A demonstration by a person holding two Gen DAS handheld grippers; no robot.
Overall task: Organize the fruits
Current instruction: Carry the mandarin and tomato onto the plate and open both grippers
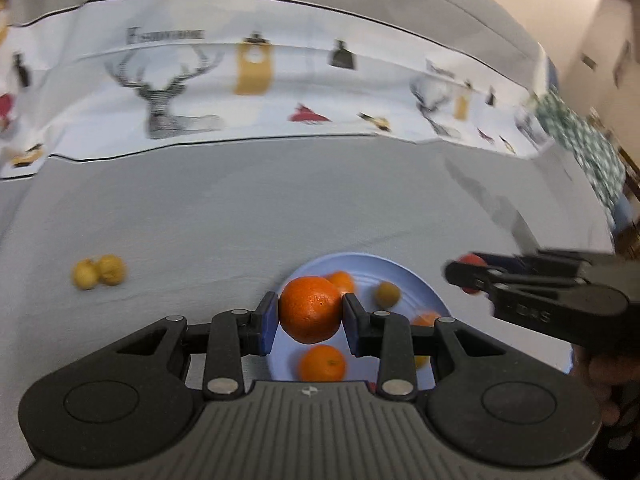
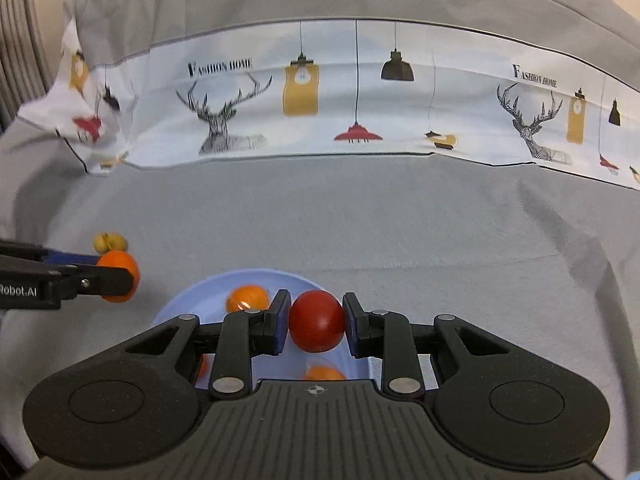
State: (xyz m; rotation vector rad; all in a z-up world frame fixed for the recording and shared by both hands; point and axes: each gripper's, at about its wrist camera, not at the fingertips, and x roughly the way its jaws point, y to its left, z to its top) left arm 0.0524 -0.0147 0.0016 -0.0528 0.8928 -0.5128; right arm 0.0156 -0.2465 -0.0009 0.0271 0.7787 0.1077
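The left gripper's (image 1: 310,318) blue fingers (image 1: 267,322) clamp an orange (image 1: 310,308) above the pale blue plate (image 1: 416,286); the right gripper's (image 2: 316,322) fingers (image 2: 280,320) pinch a red fruit (image 2: 317,320) over the same plate; more oranges (image 1: 322,363) and a yellow-green fruit (image 1: 387,294) lie on it; two yellow fruits (image 1: 98,272) sit apart on the grey cloth (image 1: 240,208), left of the plate; a printed deer-and-lamp cloth (image 2: 320,92) lies beyond.
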